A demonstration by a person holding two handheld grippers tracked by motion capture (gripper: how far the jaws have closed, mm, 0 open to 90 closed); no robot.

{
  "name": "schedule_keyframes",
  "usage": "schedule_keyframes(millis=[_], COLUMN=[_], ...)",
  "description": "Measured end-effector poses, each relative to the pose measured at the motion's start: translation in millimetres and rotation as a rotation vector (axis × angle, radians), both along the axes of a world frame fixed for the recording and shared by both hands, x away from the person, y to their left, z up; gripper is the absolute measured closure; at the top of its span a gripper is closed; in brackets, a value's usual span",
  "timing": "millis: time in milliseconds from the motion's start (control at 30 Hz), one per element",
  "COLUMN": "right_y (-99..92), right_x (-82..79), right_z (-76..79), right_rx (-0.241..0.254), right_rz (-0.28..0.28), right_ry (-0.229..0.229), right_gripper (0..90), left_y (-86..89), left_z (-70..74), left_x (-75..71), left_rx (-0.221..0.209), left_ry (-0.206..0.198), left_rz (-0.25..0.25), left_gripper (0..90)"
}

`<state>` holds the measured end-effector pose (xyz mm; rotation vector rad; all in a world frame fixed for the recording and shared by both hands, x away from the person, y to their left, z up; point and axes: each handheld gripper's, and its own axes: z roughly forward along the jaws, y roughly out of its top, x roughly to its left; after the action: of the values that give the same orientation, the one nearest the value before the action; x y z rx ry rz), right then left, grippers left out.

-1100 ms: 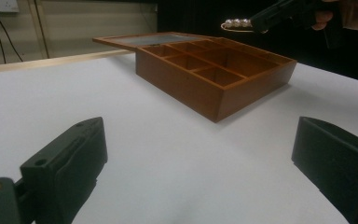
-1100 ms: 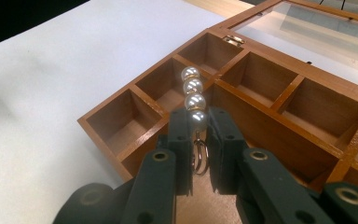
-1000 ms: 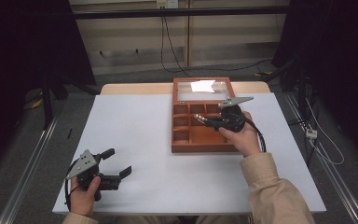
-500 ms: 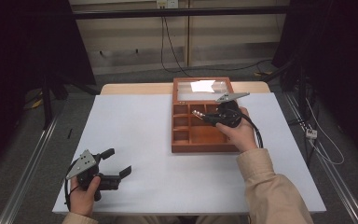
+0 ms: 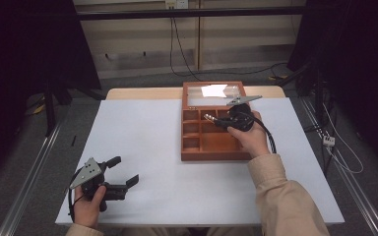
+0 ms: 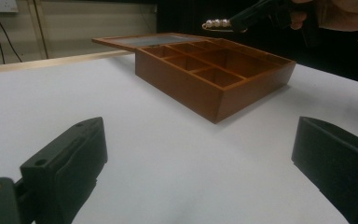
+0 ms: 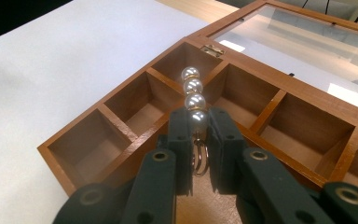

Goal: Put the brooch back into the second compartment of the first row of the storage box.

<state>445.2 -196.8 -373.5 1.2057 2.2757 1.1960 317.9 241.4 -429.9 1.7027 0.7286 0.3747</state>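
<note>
White worktop (image 5: 142, 142) | wooden box (image 5: 215, 147) lies open | pearl string (image 7: 193, 100) is clamped in right claw (image 7: 198, 133) above box compartments | left claw (image 5: 126, 170) is held apart, empty.

Overhead plus two close views, sharing wooden box (image 5: 211, 140)

Pearl strand (image 7: 193, 100) above wooden box (image 7: 135, 116)
</note>
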Motion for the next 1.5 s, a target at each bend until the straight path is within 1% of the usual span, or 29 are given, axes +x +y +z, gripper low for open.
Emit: schedule_keyframes(millis=[533, 600, 933, 1500], right_y=[3.4, 3.3, 1.7, 0.6], right_x=[13.4, 14.9, 23.2, 31.3], right_z=[-2.4, -2.7, -4.0, -10.8], right_rx=[-0.003, -0.001, -0.012, -0.023], right_rz=[-0.016, -0.017, -0.035, -0.051], right_ry=[-0.002, -0.004, -0.001, 0.01], right_gripper=[80.9, 81.0, 80.9, 80.9], left_y=[0.1, -0.1, 0.3, 0.1], left_z=[0.3, 0.0, -0.2, -0.4], left_x=[-0.2, -0.2, -0.7, -0.8], left_rx=[0.004, -0.001, -0.003, -0.001], left_ry=[-0.002, 0.001, 0.003, 0.003], left_rz=[-0.002, -0.002, -0.002, -0.003], left_gripper=[3.3, 3.3, 3.3, 3.3])
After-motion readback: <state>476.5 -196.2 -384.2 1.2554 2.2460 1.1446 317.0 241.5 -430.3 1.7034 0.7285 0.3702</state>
